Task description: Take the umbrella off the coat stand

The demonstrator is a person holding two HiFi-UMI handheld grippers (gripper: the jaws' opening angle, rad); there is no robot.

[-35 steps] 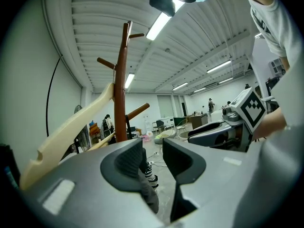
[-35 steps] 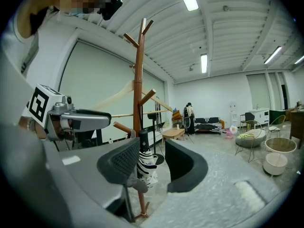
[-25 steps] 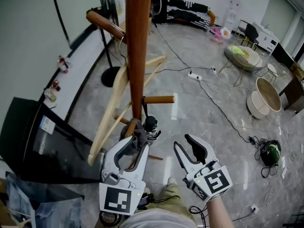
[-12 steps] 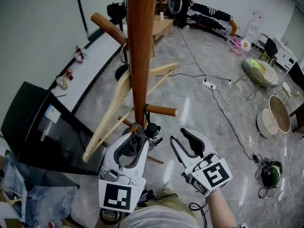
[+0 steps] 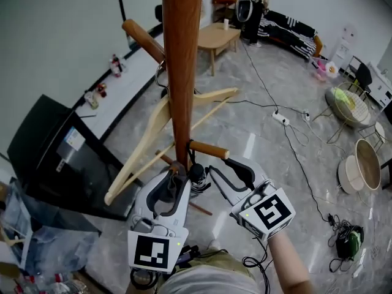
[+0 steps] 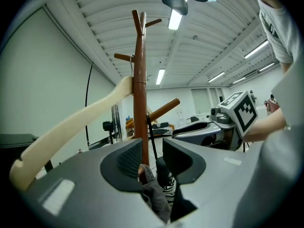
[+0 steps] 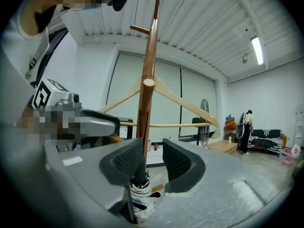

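The folded umbrella (image 5: 197,176) hangs by a black strap (image 6: 151,137) from a low peg (image 5: 208,149) of the brown coat stand (image 5: 182,72). My left gripper (image 5: 176,171) is right at the pole, and the umbrella's grey fabric (image 6: 154,196) fills the gap between its jaws. My right gripper (image 5: 218,165) comes in from the right with its jaws closing. The umbrella's black stem (image 7: 140,175) stands between them, against one pad and apart from the other. A pale wooden hanger (image 5: 159,133) hangs higher on the stand.
A black flat panel (image 5: 55,158) leans at the left of the stand. Cables and a power strip (image 5: 282,119) run across the marble floor to the right. A low wooden table (image 5: 217,38) stands farther back, and round baskets (image 5: 358,164) sit at the far right.
My right gripper has swung left to the umbrella's top and its jaws have narrowed around it. My left gripper has stayed on the umbrella beside the pole.
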